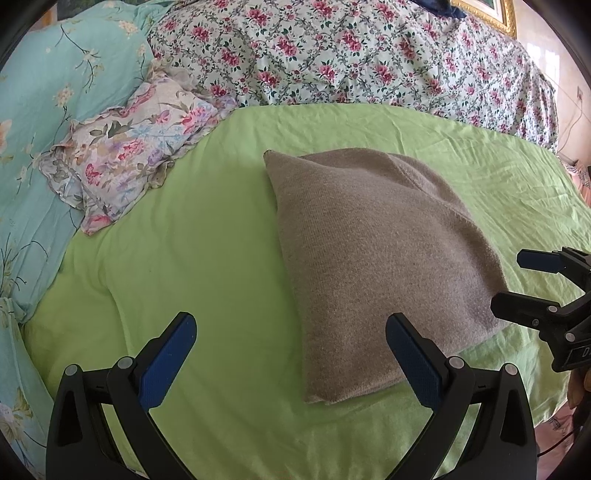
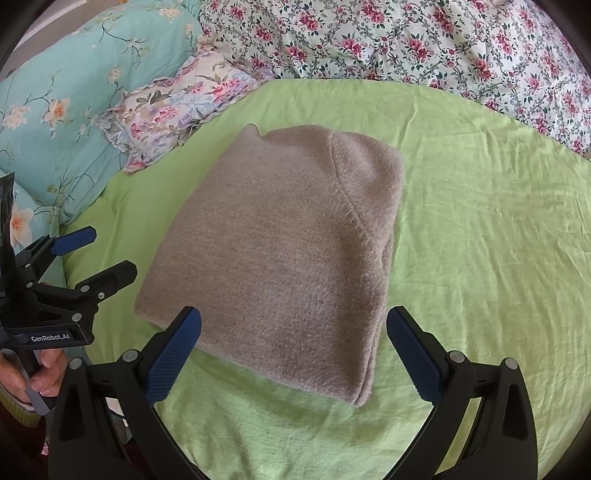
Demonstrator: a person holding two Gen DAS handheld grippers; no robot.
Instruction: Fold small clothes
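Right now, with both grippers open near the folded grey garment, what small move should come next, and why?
Probably draw both grippers back. The grey knit garment already lies as a compact folded rectangle on the green sheet, and the left gripper and right gripper are open and hold nothing.

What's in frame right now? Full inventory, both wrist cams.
folded garment: 1, grey-brown knit, lying on the middle of the green sheet, between the two grippers
green sheet: 1, light green, spread over the bed under the garment
small pillow: 1, pastel floral with a frilled edge, far left, resting partly on the sheet's corner
turquoise bedding: 1, turquoise with pale flowers, left edge
floral cover: 1, white with pink flowers, across the back
picture frame: 1, gold, top right, mostly cut off
left gripper: 1, black with blue pads, open, holding nothing
right gripper: 1, black with blue pads, open, holding nothing
hand: 1, gripping the left gripper's handle
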